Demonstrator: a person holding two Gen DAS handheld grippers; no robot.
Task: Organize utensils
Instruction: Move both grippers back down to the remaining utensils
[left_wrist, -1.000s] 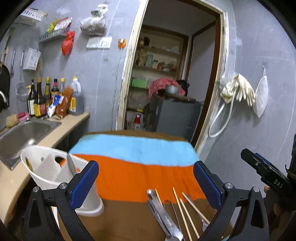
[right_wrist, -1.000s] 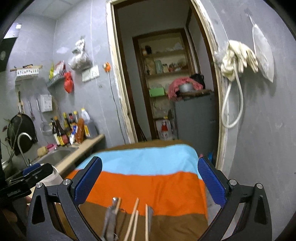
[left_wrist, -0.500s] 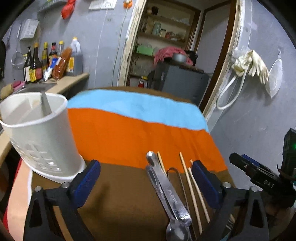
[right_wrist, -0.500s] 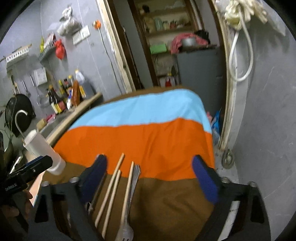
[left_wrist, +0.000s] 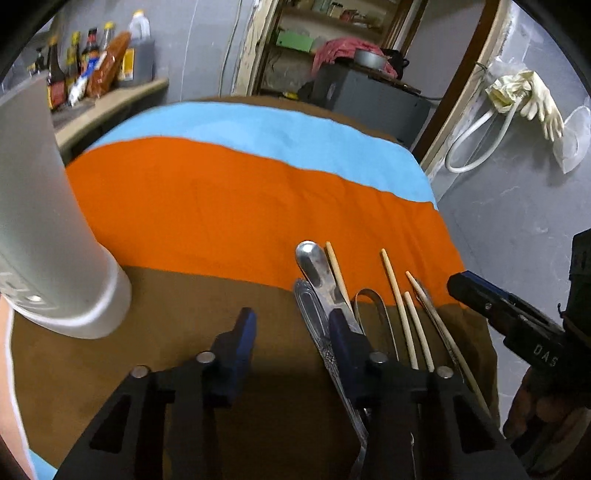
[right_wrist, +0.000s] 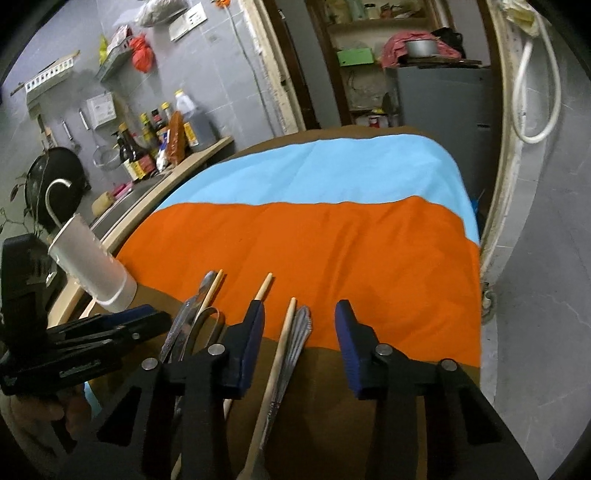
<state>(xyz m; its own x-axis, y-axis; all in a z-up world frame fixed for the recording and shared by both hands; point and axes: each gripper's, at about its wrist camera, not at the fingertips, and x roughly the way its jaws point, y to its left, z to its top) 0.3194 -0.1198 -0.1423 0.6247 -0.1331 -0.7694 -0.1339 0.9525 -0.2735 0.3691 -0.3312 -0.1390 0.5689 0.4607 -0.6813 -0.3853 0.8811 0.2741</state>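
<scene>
I'm looking down on a table in a small grey-walled kitchen, covered by a cloth (left_wrist: 221, 206) in blue, orange and brown bands. A counter with sauce bottles (left_wrist: 92, 70) sits at 10 o'clock in the left view and an open doorway at 12.

The white holder (left_wrist: 55, 258) stands on the brown band at 9 o'clock in the left view, well apart from the utensils. Those lie side by side across the orange-brown border, at about 4 o'clock from the middle of that view: two steel handles (left_wrist: 314, 280), the metal tongs (left_wrist: 367, 295), several chopsticks (left_wrist: 391, 284) and a fork (right_wrist: 301, 325).

The tongs lie flat, their arms slightly apart with nothing gripped.

My left gripper (left_wrist: 291, 332) points down at the brown band. Its jaws have just been closing and now stand about a third open. One ornate steel handle lies between them, just beside the right-hand finger (left_wrist: 341, 332), and I see no pad pressing on it.

My right gripper (right_wrist: 301, 332) has likewise just been closing to about a third open. A chopstick and the fork lie between its fingers (right_wrist: 253, 332), clear of both pads. Another chopstick runs under its left-hand finger. In the right view the other gripper shows at 9 o'clock, below the holder.
</scene>
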